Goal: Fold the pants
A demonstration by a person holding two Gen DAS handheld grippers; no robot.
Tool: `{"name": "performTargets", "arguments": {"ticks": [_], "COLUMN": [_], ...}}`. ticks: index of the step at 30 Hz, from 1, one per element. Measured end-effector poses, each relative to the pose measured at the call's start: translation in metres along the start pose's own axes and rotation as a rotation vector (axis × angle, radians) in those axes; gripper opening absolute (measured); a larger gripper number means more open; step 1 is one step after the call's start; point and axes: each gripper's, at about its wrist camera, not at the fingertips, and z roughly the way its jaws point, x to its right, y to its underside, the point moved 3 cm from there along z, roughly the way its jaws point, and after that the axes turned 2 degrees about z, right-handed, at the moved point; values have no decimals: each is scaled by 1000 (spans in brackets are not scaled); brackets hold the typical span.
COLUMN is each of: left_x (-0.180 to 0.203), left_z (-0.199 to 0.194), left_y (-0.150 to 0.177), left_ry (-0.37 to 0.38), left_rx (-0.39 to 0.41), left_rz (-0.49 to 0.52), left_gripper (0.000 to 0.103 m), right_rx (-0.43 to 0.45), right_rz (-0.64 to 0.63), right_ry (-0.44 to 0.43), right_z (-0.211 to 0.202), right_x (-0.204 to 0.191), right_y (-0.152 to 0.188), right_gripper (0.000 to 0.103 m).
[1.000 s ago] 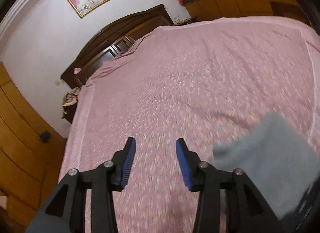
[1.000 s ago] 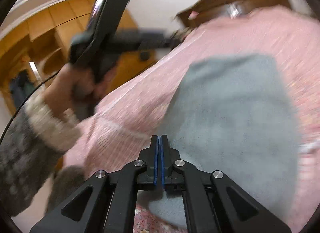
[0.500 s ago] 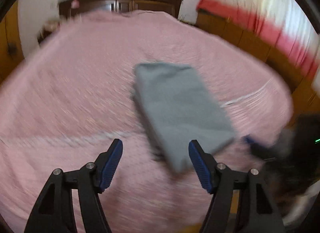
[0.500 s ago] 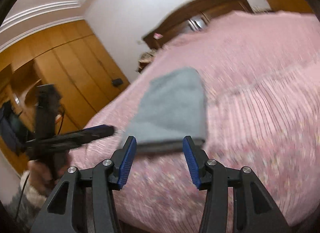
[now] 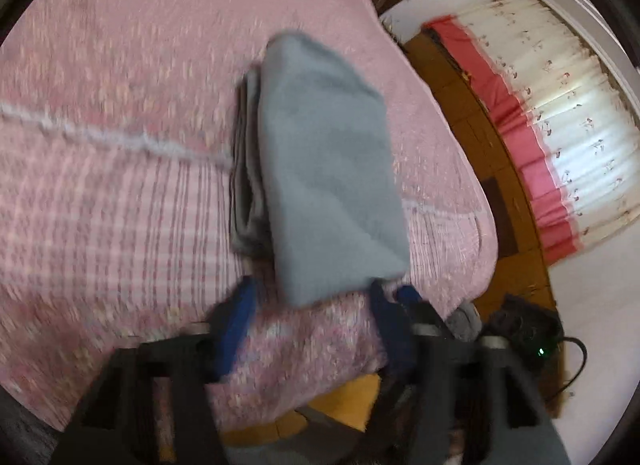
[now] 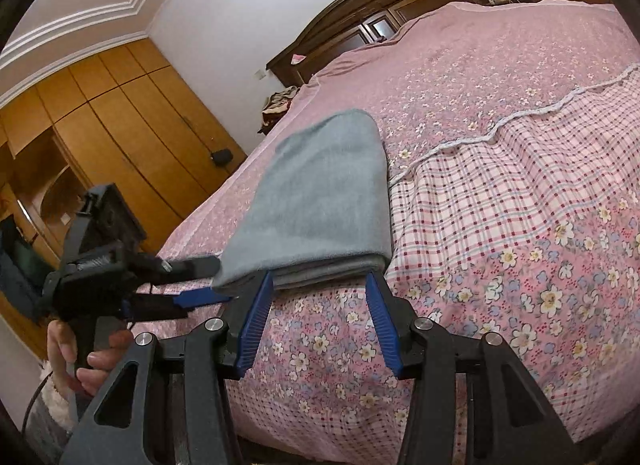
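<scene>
Pink flowered bedspread (image 6: 500, 193) covered the bed, and the grey pants (image 6: 320, 193) lay on it near the foot edge, folded into a thick, soft, limp stack. Right tongs (image 6: 320, 305) stood part open just short of the near edge, gripping nothing. Left tongs (image 6: 200, 281) were closing at the near left corner, though blur hid any pinch. Best hold looked like both near corners, all layers together.

Both wrist views look along their fingers from the bed's (image 6: 520, 193) foot edge, close to the folded pants (image 5: 328, 169) (image 6: 320, 193), which both share.
</scene>
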Motion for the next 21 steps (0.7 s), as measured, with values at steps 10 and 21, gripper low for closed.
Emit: {"name": "performTargets", "arguments": {"ticks": [10,21], "left_x": [7,20], "left_z": [-9,-25], "left_y": [-5,-11], "left_ry": [-47,4], "left_rx": [32,73], "left_rz": [-14,-10], "left_gripper": [36,13], "right_rx": [-15,-29], "right_rz": [-4,-15], "right_ry": [1,0], "right_z": [9,14], "right_x": [5,3], "right_y": [13,22], "right_gripper": [50,50]}}
